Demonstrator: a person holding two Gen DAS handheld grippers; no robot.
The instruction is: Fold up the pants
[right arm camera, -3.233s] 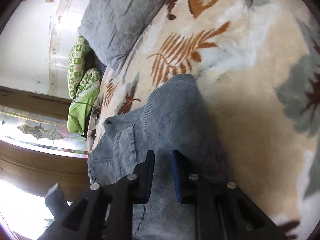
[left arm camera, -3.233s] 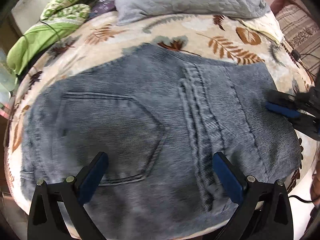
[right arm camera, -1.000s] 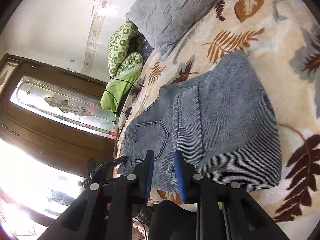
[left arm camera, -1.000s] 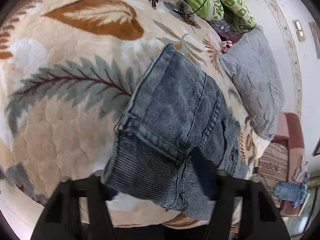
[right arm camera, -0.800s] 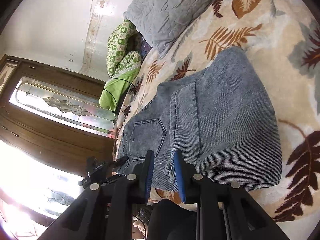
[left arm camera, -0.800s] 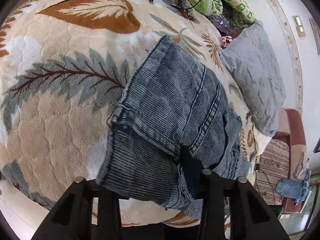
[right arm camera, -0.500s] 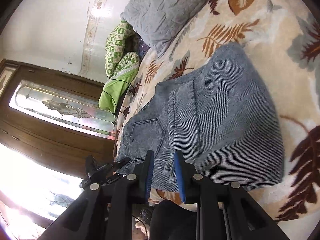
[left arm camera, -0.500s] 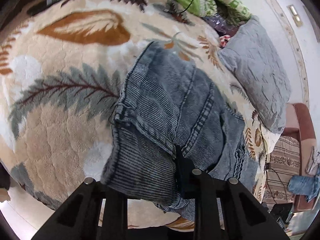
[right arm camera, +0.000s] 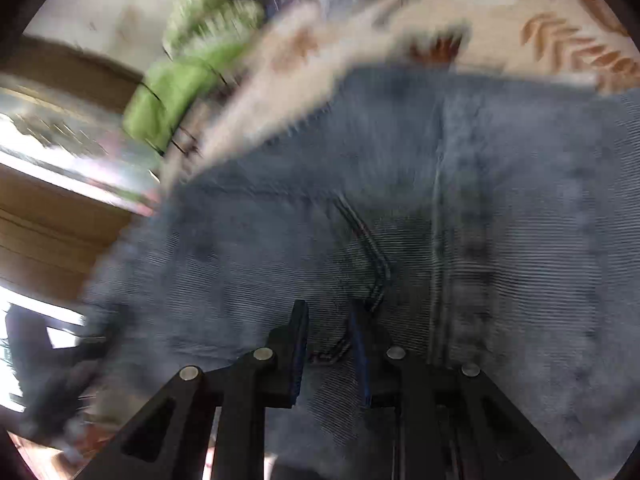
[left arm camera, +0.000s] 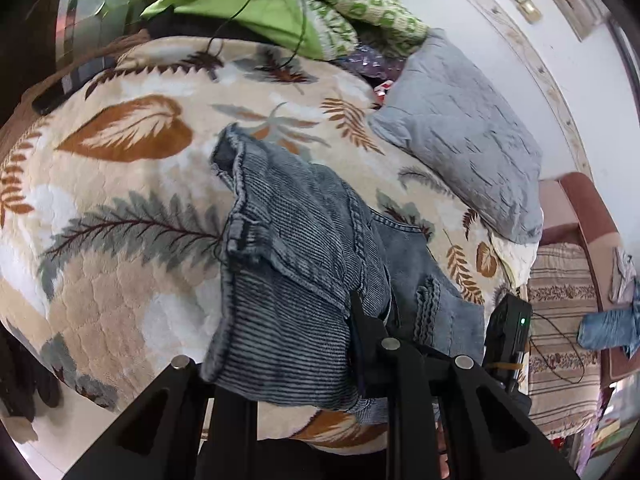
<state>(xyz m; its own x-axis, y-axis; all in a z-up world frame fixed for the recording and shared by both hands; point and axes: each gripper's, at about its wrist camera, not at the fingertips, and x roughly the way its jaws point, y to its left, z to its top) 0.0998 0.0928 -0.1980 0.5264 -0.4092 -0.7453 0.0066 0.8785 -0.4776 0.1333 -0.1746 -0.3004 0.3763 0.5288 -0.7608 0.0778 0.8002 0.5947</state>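
Observation:
The folded blue-grey denim pants (left arm camera: 304, 248) lie on the leaf-patterned bedspread (left arm camera: 100, 184). My left gripper (left arm camera: 320, 340) is shut on the near waistband edge of the pants, and the cloth drapes over its left finger. In the blurred right wrist view the pants (right arm camera: 460, 208) fill the frame. My right gripper (right arm camera: 328, 320) is close over the back pocket seam, jaws nearly together with a narrow gap, nothing clearly held.
A grey quilted pillow (left arm camera: 460, 132) and green bedding (left arm camera: 240, 0) lie at the head of the bed. A black device with a green light (left arm camera: 508, 332) sits at the right. A striped sofa (left arm camera: 560, 320) holds another denim item (left arm camera: 608, 328).
My left gripper has closed on the pants' waistband edge and lifted it. My right gripper has swung fast down toward the pants, blurring its view.

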